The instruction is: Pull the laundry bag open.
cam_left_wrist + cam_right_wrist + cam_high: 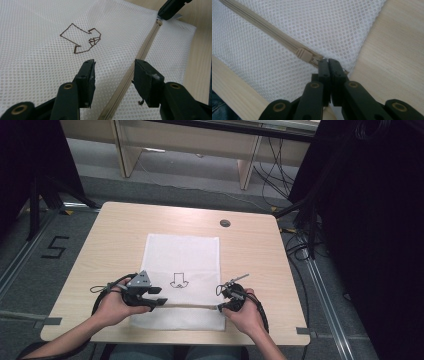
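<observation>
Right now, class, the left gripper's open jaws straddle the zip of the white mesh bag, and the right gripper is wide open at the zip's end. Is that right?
Not quite. The right gripper is shut at the zip end, as the right gripper view shows. The left gripper does straddle the zip on the mesh bag.

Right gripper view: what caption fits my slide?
Right hand-held gripper pinching the zipper pull on a white mesh bag.
</observation>
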`<state>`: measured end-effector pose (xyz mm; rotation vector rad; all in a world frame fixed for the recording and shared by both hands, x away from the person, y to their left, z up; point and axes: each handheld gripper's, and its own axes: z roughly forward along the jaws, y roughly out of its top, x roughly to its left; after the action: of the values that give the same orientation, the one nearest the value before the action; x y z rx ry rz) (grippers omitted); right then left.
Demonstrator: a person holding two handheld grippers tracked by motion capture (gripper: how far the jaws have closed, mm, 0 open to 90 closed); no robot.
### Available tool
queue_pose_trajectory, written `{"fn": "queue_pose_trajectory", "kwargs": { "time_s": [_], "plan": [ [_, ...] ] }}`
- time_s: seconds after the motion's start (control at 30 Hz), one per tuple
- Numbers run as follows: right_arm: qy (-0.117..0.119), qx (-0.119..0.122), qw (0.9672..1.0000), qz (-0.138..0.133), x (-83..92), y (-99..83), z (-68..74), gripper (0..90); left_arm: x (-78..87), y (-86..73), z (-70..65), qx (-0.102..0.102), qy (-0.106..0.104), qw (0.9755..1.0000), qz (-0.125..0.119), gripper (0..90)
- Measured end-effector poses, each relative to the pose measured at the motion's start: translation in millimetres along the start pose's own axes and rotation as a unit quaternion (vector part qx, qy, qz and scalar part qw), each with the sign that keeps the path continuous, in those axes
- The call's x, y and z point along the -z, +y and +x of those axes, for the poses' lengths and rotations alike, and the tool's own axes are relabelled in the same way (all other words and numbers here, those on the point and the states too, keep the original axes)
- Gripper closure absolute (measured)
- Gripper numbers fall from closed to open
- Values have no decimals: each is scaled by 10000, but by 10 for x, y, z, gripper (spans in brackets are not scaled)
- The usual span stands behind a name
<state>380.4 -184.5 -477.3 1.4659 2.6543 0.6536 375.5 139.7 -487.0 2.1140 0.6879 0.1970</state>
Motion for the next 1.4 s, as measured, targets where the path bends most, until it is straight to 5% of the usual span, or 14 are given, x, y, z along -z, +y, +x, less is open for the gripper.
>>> {"fn": "queue_pose_trajectory", "kwargs": {
  "time_s": [0.27, 0.3, 0.37, 0.47, 0.7, 0.8, 0.83, 1.4],
  "plan": [
    [-100, 132, 9999, 16, -41, 13, 24, 897, -68, 70, -98, -220, -138, 9997, -14, 519],
    [-105, 192, 9998, 13, -29, 20, 27, 896, -76, 89, -107, -430, -130, 9990, 38, 521],
    [-78, 83, 9999, -58, 16, 32, 46, 896, -83, 85, -133, -311, -120, 9994, 34, 522],
    [-150, 166, 9995, -216, 49, 60, 42, 892, -105, 87, -125, -396, -171, 9991, 40, 523],
    [-131, 84, 9999, 52, -58, 53, 15, 893, -124, 132, -151, -245, -194, 9995, -22, 533],
    [-171, 254, 9995, -3, -77, 57, 9, 897, -151, 179, -147, -407, -247, 9989, 0, 534],
    [-176, 250, 9995, 8, -71, 52, 21, 898, -178, 187, -166, -276, -298, 9992, -45, 534],
    [-158, 162, 9997, -63, -71, 19, 21, 898, -581, 456, -406, -772, -670, 9944, 250, 572]
  ]
}}
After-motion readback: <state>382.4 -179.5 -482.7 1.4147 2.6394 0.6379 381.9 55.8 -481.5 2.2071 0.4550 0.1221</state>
